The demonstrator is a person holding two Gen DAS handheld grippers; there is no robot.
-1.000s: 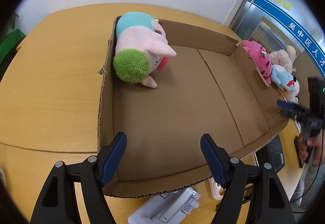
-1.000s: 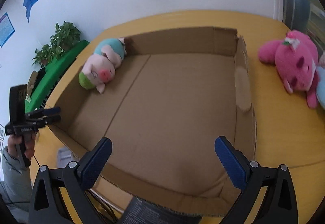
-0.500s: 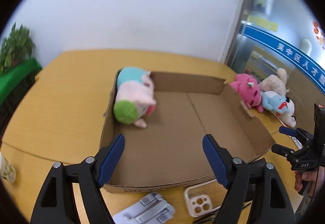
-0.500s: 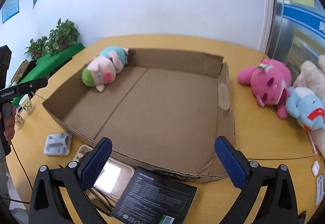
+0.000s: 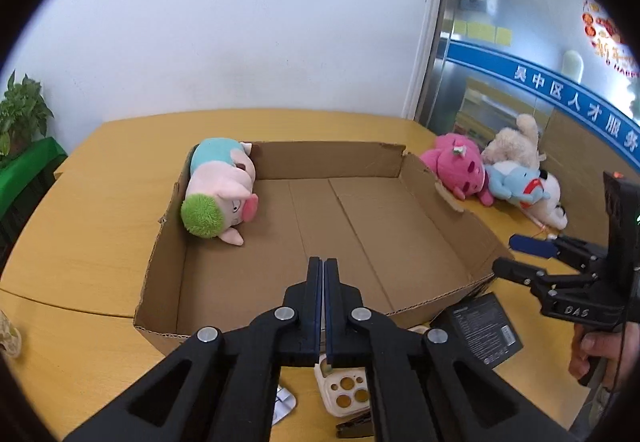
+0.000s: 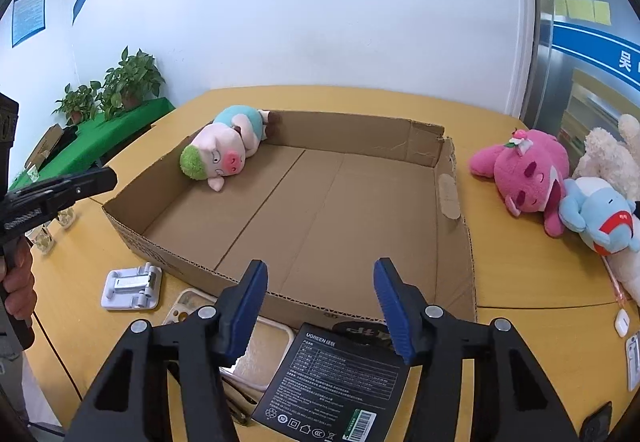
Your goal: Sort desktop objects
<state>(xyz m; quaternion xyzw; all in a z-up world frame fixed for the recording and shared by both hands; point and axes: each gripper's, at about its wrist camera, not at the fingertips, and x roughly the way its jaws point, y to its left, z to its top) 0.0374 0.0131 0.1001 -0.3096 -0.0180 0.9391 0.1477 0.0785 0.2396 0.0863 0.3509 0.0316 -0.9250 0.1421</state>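
One shallow brown cardboard box (image 6: 320, 201) lies on the yellow wooden table (image 6: 520, 274), ahead of both tools. One pink pig plush with green hair (image 5: 218, 193) rests in its far left corner. Three plush toys lie outside, far right: pink (image 6: 524, 173), light blue (image 6: 600, 217), cream (image 6: 612, 153). The left tool (image 5: 323, 274), wide apart half a second ago, is now pressed together on nothing. The right tool (image 6: 320, 294) has narrowed but remains parted, above one black product box (image 6: 332, 374).
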